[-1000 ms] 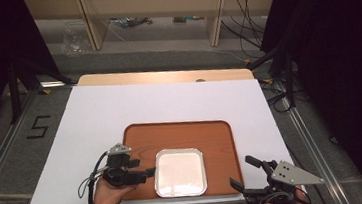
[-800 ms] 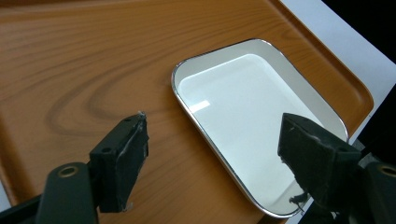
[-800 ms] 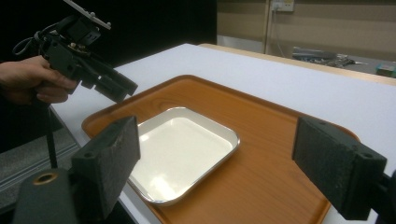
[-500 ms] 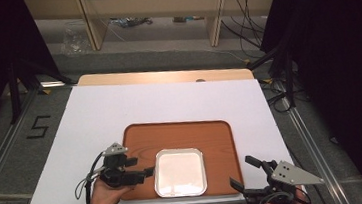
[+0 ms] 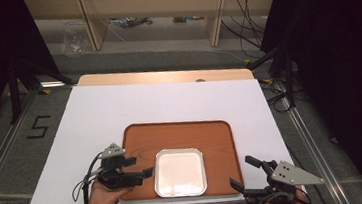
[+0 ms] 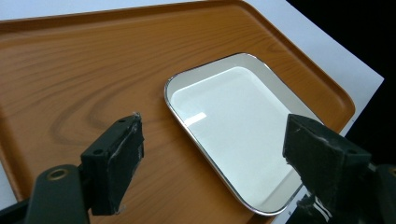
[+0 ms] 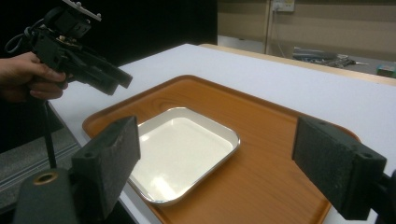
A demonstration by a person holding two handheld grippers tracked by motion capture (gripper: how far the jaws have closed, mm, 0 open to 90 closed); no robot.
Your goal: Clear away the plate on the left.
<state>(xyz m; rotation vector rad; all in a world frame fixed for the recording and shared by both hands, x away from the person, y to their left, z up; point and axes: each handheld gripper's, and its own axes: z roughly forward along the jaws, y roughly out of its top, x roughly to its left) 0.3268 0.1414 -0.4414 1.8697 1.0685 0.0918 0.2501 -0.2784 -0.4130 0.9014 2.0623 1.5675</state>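
White rectangular enamel dish with a thin metal rim (image 5: 180,172) lies flat on the brown wooden tray (image 5: 182,134), close to the tray's near edge, with bare wood broad behind it and narrower at either side. Left of the dish, the left gripper (image 5: 142,168) hovers over the tray's left edge; its jaws have just been opening and stand wide with nothing between them, the dish's left rim just ahead. Right of the dish, beyond the tray's near right corner, the right gripper (image 5: 243,174) also gapes empty. Behind the tray, the white tabletop (image 5: 169,103) lies bare.
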